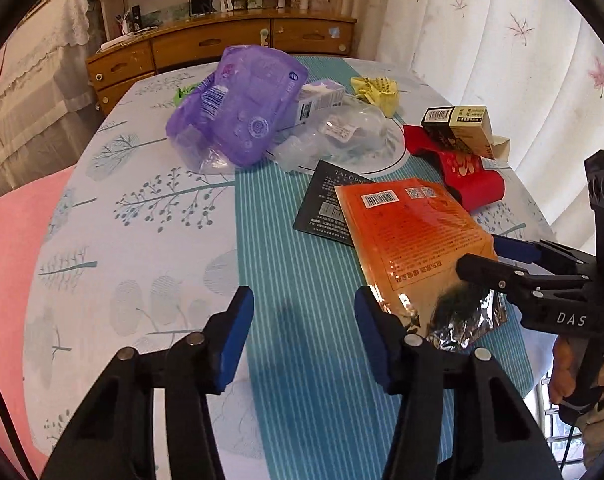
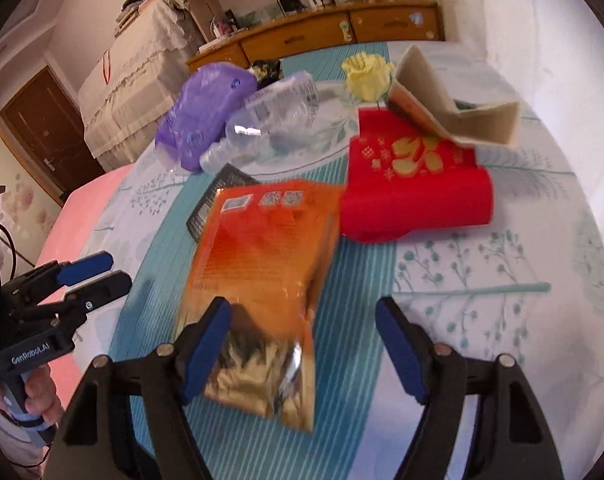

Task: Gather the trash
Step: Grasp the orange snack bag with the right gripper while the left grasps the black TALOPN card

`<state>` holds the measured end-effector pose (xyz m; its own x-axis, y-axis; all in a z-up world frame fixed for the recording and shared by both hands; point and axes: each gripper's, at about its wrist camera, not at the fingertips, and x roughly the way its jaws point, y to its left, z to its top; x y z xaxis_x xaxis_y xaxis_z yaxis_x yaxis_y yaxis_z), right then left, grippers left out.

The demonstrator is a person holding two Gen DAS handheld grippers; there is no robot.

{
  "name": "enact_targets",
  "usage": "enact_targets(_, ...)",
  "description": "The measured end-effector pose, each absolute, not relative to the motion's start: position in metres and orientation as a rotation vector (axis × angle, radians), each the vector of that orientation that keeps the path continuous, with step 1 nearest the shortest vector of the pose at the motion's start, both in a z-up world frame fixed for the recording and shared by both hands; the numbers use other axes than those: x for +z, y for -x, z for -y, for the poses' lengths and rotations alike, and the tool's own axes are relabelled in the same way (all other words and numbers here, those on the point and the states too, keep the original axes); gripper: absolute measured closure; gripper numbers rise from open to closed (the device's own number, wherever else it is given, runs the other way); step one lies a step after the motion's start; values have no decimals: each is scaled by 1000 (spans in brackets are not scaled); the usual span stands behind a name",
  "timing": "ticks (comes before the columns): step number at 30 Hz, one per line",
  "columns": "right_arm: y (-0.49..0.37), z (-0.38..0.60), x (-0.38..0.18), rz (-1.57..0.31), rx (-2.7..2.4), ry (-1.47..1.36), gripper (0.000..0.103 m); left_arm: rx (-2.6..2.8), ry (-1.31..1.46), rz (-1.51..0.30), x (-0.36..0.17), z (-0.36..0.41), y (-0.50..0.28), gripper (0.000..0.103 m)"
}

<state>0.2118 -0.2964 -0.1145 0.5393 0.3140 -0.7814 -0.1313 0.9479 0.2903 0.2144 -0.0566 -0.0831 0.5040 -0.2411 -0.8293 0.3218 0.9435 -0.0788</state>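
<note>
Covering the round table (image 1: pixel 150 216), a tree-print cloth carries the litter: purple plastic wrapper (image 1: pixel 238 112), red packet (image 2: pixel 413 184), then orange foil pouch (image 2: pixel 262 264) nearest, lying under the right gripper (image 2: pixel 302 340), jaws spread; left gripper (image 1: pixel 302 332) gapes half-wide over bare cloth
</note>
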Motion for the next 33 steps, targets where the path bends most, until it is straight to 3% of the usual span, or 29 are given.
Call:
enact_targets(5, -224, 287, -115, -947, 314, -187, 32, -340, -84, -986, -83, 60, -222, 54)
enact_targets(7, -226, 280, -116, -948, 359, -173, 44, -339, -87, -986, -83, 62, -225, 54)
enact_targets(11, -224, 274, -118, -968, 438, -207, 85, -344, -94, -1005, -88, 66, -230, 55)
enact_targets(14, -217, 274, -114, -942, 438, -208, 99, -345, -95, -1018, -92, 66, -231, 57)
enact_targets(18, -201, 279, -90, -876, 358, -126, 102, -355, -80, -1017, -85, 63, -236, 56)
enact_targets(21, -195, 291, -67, -830, 274, -71, 102, -362, -68, -1017, -79, 61, -243, 30)
enact_targets(23, -195, 300, -55, -811, 224, -44, 102, -375, -64, -1015, -75, 65, -248, 25)
enact_targets(33, -205, 322, -47, -800, 150, -28, 102, -377, -191, -1110, -96, 111, -295, 25)
